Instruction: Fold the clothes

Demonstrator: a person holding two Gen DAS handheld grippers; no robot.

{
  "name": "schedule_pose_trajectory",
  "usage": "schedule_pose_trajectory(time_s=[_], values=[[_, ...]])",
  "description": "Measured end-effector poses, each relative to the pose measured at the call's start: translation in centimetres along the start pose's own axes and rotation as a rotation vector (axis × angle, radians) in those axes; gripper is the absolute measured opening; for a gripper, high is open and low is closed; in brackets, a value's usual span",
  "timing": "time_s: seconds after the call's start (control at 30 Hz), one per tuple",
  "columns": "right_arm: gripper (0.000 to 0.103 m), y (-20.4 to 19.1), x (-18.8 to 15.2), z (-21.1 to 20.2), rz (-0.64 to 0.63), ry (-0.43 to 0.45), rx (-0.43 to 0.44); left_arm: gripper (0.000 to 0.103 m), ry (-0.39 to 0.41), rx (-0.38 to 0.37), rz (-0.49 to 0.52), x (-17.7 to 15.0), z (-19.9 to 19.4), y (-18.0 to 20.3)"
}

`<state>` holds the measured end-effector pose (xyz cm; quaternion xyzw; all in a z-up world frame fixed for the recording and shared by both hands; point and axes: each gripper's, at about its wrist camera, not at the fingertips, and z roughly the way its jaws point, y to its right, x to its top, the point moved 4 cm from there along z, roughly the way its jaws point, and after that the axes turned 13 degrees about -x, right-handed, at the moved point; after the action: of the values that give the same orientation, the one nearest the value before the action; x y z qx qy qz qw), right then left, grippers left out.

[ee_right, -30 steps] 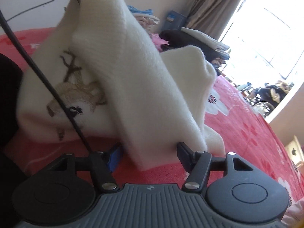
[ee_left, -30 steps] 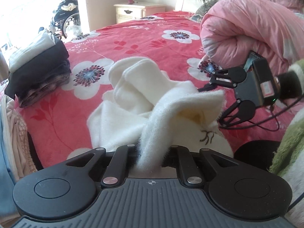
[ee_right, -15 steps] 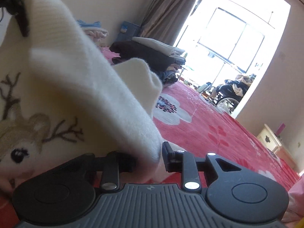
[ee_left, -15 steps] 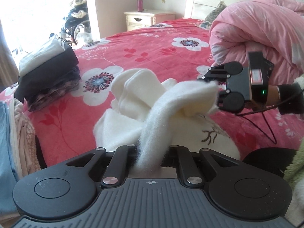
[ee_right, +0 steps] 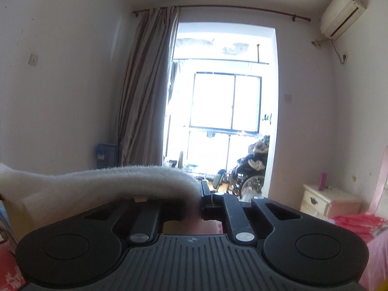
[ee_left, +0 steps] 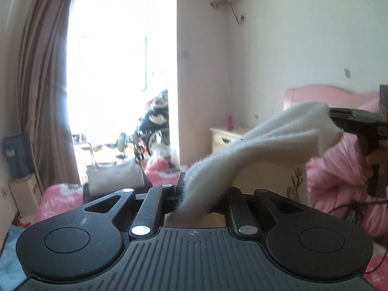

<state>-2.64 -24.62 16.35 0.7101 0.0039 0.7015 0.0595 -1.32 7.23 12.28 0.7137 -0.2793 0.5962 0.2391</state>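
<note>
White fleecy sweater (ee_left: 266,140) hangs in the air, stretched between both tongs. Left tongs (ee_left: 196,194) are clamped on one edge; right tongs (ee_right: 197,201) pinch the other, level before the curtain (ee_right: 145,92) and window (ee_right: 225,104).

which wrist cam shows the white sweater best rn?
Left wrist: the white sweater stretches from the left gripper to the right gripper, both clamped on it. Right wrist shows only a fuzzy band entering its jaws.
</note>
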Motion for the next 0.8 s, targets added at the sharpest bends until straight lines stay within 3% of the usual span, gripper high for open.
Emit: schedule_pose_trajectory(time_s=[0.2,0.4,0.57,0.8], values=[[0.012,0.3,9.0,-2.4,-0.006,0.174,-0.015,0.010,0.192,0.048,0.066,8.4,-3.2,0.4],[0.012,1.8,14.7,-5.7,0.010,0.300,-0.059,0.011,0.279,0.055,0.183,13.2,-5.8,3.6],[0.012,2.7,16.2,-9.0,0.026,0.348,-0.075,0.011,0.299,0.045,0.243,14.2,-6.8,5.7],[0.012,3.1,14.6,-12.1,0.040,0.318,-0.068,0.011,0.246,0.024,0.243,12.9,-8.2,6.5]])
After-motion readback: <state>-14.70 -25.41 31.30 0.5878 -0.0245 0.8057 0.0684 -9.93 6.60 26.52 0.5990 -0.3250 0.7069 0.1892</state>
